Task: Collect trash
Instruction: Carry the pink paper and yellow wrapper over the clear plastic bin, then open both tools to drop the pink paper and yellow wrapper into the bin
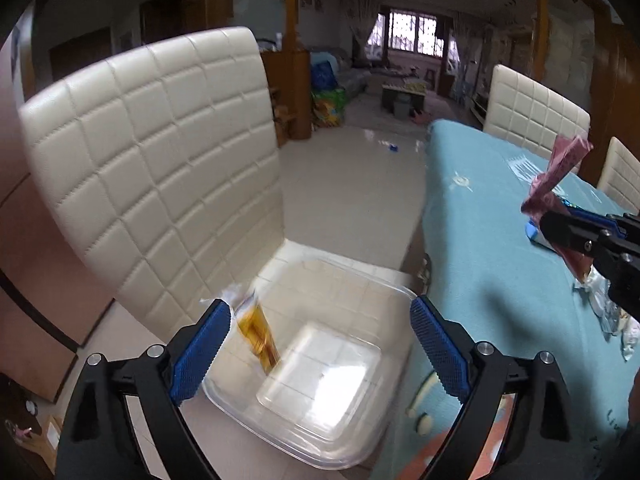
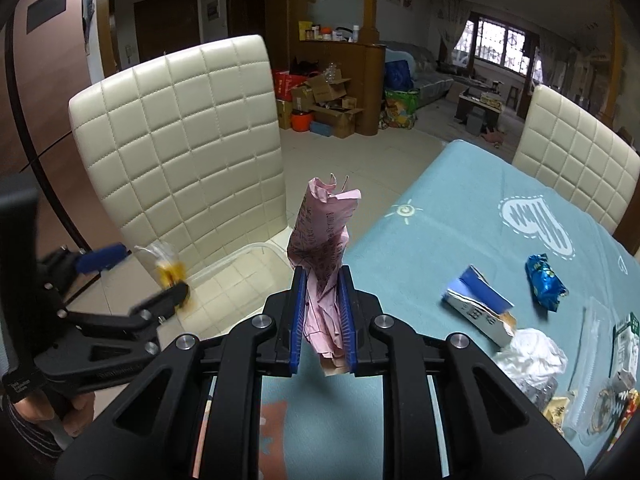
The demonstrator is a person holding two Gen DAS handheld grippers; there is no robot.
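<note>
Your left gripper (image 1: 320,344) is spread above the clear bin (image 1: 320,380) on the chair (image 1: 152,152), an amber wrapper (image 1: 256,332) apparently dropping in; your right gripper (image 2: 323,320) pinches crumpled pink paper (image 2: 324,240), ready to follow.

Cream quilted chair (image 2: 184,148) stands beside the table with light blue cloth (image 2: 436,240). Second matching chair (image 2: 576,160) at the table's far side. Cardboard boxes (image 2: 324,100) piled behind the first chair.

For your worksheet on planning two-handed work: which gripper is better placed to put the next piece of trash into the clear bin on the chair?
Right. The right gripper is clamped on crumpled pink paper near the clear bin. The left gripper is open above the bin, its yellow wrapper apparently falling.
</note>
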